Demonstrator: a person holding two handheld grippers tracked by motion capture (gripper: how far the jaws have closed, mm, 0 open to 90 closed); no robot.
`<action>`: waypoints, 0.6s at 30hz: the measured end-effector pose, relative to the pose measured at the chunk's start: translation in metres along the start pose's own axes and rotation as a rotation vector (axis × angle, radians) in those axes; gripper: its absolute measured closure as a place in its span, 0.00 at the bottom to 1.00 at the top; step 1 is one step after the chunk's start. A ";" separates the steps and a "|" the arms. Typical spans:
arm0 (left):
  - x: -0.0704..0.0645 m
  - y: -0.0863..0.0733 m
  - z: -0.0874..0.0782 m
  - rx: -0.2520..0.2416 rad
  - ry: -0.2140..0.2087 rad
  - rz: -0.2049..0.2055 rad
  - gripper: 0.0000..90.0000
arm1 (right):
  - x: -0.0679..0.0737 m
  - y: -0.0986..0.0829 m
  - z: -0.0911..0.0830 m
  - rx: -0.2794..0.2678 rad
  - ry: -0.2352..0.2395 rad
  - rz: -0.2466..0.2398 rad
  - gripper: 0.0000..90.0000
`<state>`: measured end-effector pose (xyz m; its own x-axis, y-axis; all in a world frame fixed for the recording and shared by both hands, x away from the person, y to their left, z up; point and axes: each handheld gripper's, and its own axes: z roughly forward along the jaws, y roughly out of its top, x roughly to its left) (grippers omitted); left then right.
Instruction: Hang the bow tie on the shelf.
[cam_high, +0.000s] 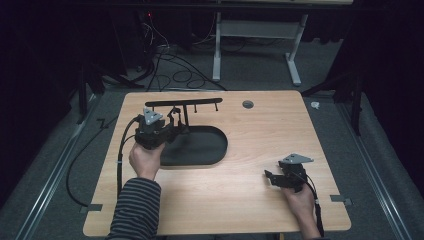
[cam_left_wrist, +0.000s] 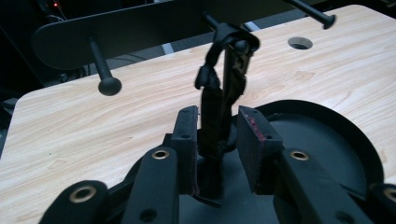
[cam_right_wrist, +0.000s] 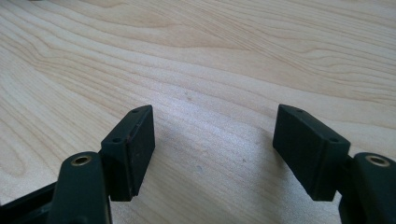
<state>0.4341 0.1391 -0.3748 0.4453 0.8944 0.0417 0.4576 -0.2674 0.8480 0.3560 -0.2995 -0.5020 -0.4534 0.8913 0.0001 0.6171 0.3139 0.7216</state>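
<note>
A black rack stands on the table, with an oval base (cam_high: 200, 147), an upright post and a cross bar (cam_high: 182, 103) that carries several pegs. A black strap (cam_left_wrist: 212, 107) hangs from the middle peg, looped over it at the top. My left gripper (cam_high: 172, 126) is at the rack's post. Its jaws stand either side of the strap's lower part (cam_left_wrist: 217, 119), with a small gap on the right side, so it is open. My right gripper (cam_high: 270, 178) rests low near the table's front right, open wide (cam_right_wrist: 215, 126) over bare wood.
A round cable hole (cam_high: 248, 104) sits in the table behind the rack. Another peg (cam_left_wrist: 109, 86) sticks out to the left of the strap. Cables trail from both grippers off the front edge. Beyond the table are floor cables and a desk frame (cam_high: 255, 30).
</note>
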 end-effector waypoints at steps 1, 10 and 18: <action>-0.001 0.000 -0.002 -0.003 -0.002 0.005 0.76 | 0.000 0.000 0.000 0.000 0.000 0.000 0.34; -0.003 -0.007 -0.013 -0.014 -0.017 0.007 0.74 | 0.000 0.000 0.000 0.000 0.000 0.000 0.34; -0.004 -0.014 -0.019 -0.019 -0.031 0.001 0.73 | 0.000 0.000 0.000 0.000 -0.001 -0.001 0.35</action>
<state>0.4107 0.1459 -0.3770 0.4693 0.8826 0.0263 0.4425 -0.2608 0.8580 0.3560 -0.2994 -0.5020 -0.4533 0.8914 -0.0011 0.6170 0.3147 0.7213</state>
